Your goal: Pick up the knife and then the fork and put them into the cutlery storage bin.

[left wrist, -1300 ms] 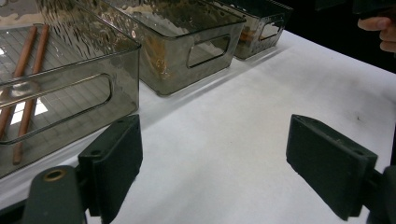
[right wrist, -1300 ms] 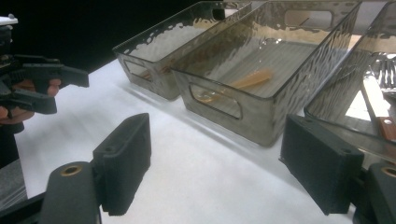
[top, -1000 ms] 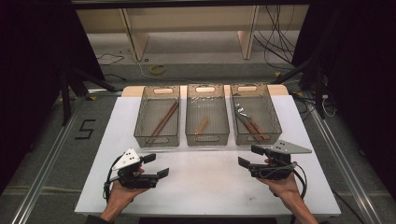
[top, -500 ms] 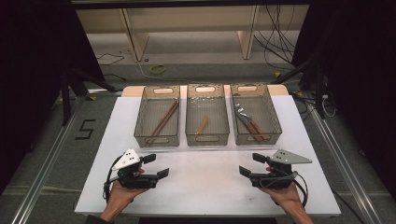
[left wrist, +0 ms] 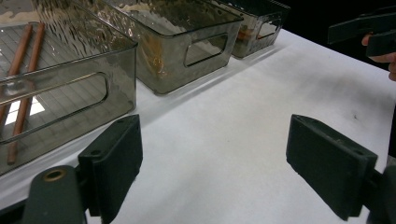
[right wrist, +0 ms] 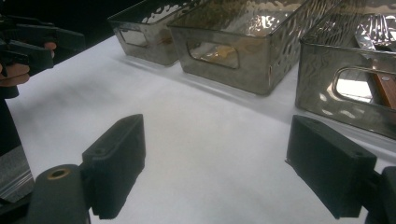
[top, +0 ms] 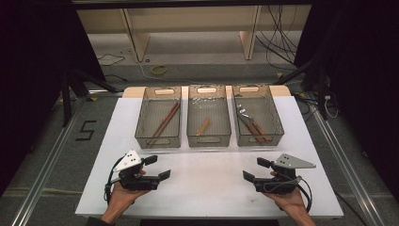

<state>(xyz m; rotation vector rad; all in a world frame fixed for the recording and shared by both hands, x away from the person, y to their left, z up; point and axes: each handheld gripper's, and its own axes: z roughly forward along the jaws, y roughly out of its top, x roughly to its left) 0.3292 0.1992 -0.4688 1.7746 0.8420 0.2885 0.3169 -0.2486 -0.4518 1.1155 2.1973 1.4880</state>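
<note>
Both claws wide open, empty: left gripper (top: 156,168) lower left, right gripper (top: 254,171) lower right. Chopsticks (top: 163,124) in left bin (top: 158,141), fork (top: 245,114), probably, in right. Risk: thin sticks slipping, jaw clipping bin wall.

Each bare hand carries a black claw: the left claw (top: 156,168) and the right claw (top: 257,170) have blocky matte jaws, a grey three-cornered top plate and a trailing black cable.
</note>
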